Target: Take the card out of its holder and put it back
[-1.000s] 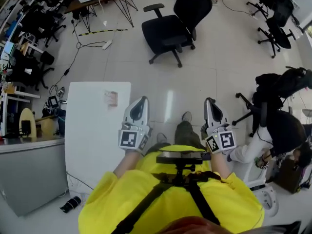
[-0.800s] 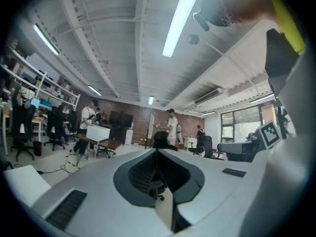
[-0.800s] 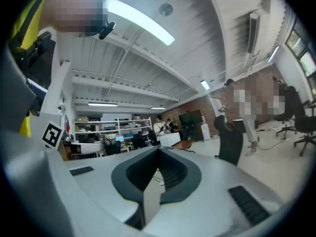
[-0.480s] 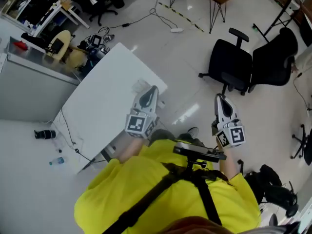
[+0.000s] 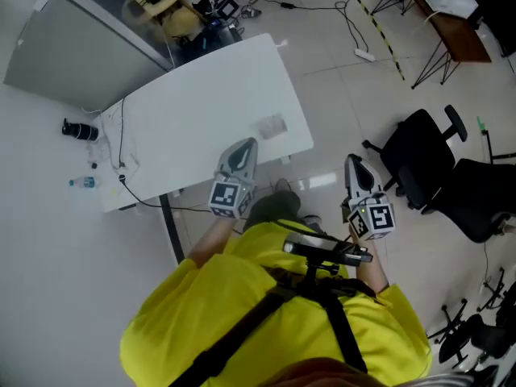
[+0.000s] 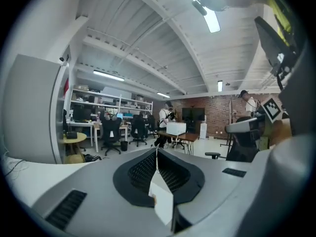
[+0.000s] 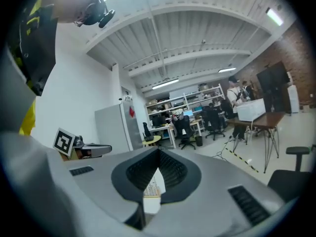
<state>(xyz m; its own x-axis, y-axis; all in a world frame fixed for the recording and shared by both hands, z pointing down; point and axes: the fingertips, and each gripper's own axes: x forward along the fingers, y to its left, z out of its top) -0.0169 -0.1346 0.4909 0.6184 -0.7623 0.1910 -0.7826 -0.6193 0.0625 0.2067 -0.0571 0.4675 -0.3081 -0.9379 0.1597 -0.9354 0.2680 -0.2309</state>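
Note:
A small pale card holder [image 5: 272,125] lies on the white table [image 5: 201,127] close to its right edge; the card itself is too small to make out. My left gripper [image 5: 246,145] hovers over the table's near edge, a short way in front of the holder, jaws shut with nothing in them. Off the table to the right, my right gripper [image 5: 352,161] hangs above the floor, also shut and empty. Both gripper views look out level across the room: the left gripper [image 6: 157,152] and the right gripper [image 7: 159,152] each show jaws pressed together, and the holder is in neither view.
A grey cabinet [image 5: 81,47] stands beyond the table's left end. Black office chairs [image 5: 419,164] are on the right. A bottle [image 5: 81,182] and a black object [image 5: 79,129] lie on the floor at the left. A thin cable [image 5: 122,147] runs over the table's left part.
The head view has swung round, so the table now lies ahead and up-left with the holder nearer my left gripper. Both grippers stayed shut in front of the body.

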